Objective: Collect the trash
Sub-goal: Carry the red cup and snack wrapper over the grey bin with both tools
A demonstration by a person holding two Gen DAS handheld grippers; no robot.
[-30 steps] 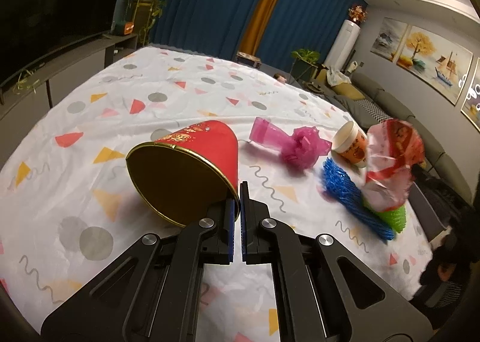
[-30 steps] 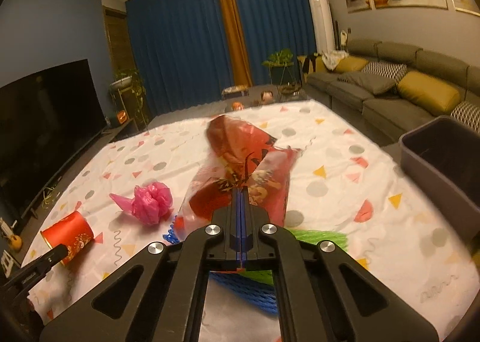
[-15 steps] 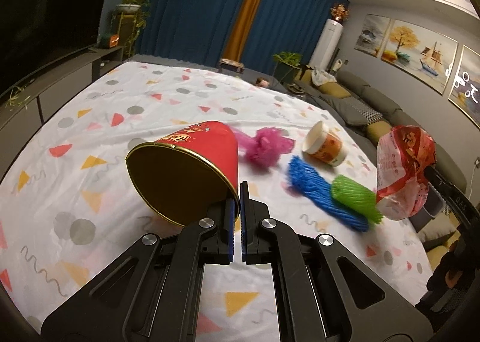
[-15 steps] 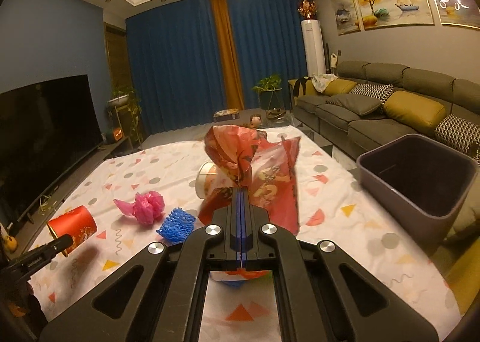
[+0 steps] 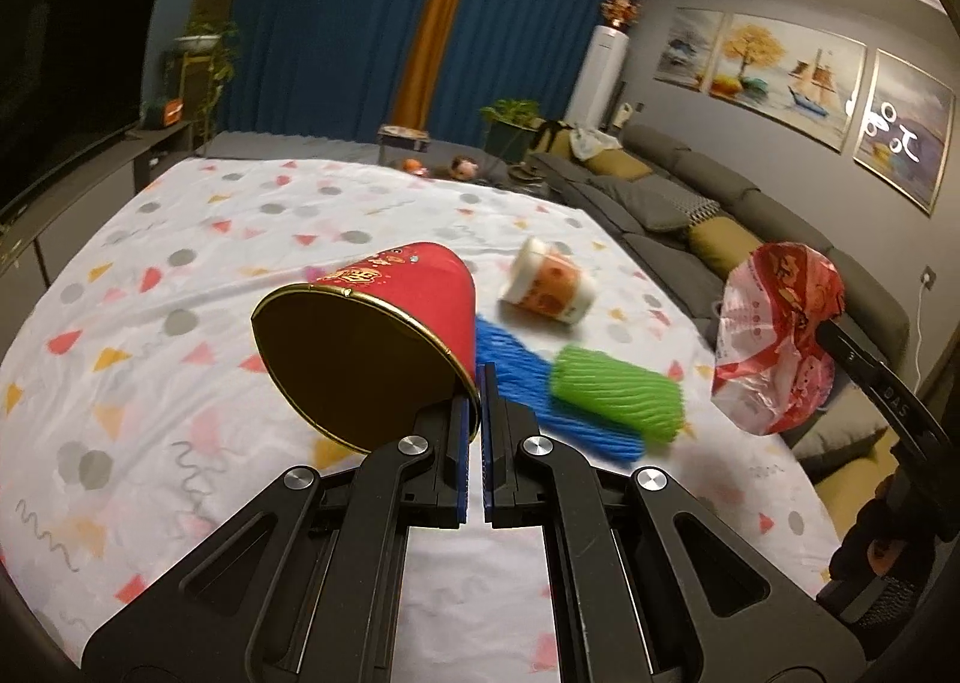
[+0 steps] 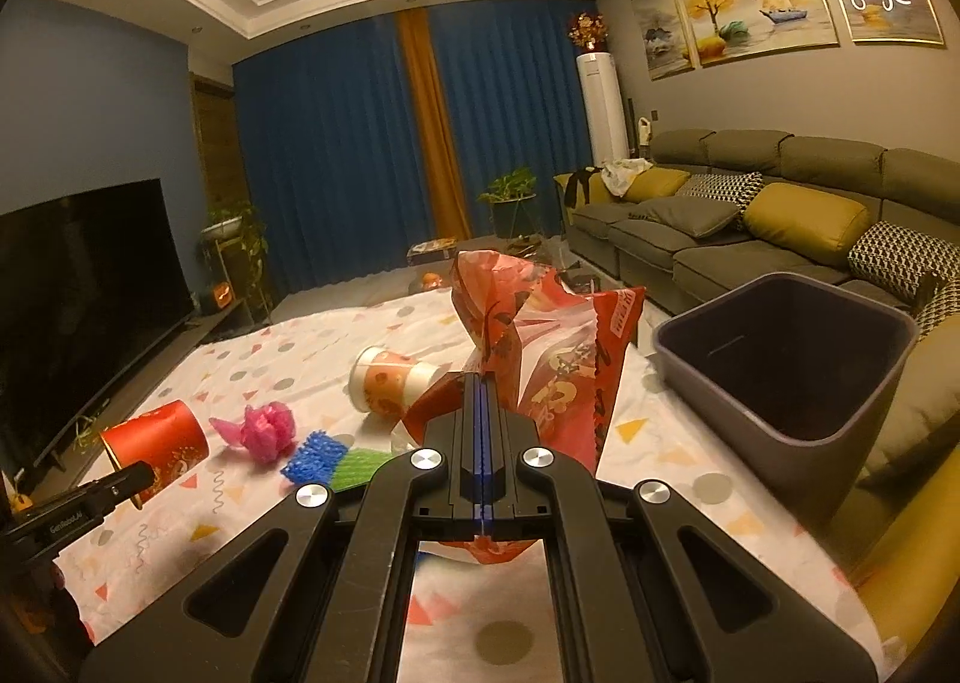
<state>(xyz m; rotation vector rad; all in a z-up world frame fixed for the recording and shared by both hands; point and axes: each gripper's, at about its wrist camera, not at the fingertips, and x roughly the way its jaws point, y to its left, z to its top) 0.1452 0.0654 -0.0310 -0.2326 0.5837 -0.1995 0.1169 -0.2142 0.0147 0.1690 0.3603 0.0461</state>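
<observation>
My left gripper (image 5: 480, 377) is shut on the rim of a red paper cup (image 5: 372, 335) and holds it above the table; the cup also shows in the right wrist view (image 6: 159, 440). My right gripper (image 6: 482, 383) is shut on a red and white plastic bag (image 6: 540, 347), held up left of the dark grey trash bin (image 6: 786, 359). The bag also shows in the left wrist view (image 5: 774, 335). On the table lie an orange and white cup (image 5: 549, 281), a blue foam net (image 5: 540, 401), a green foam net (image 5: 618, 392) and a pink wrapper (image 6: 264, 428).
The table has a white patterned cloth (image 5: 180, 323). A grey sofa (image 6: 750, 221) with yellow cushions runs along the right. A TV (image 6: 78, 287) stands on the left, with blue curtains and plants at the back.
Both grippers have risen and swung right with their loads. The bag has come closer to the bin, which now fills more of the right wrist view.
</observation>
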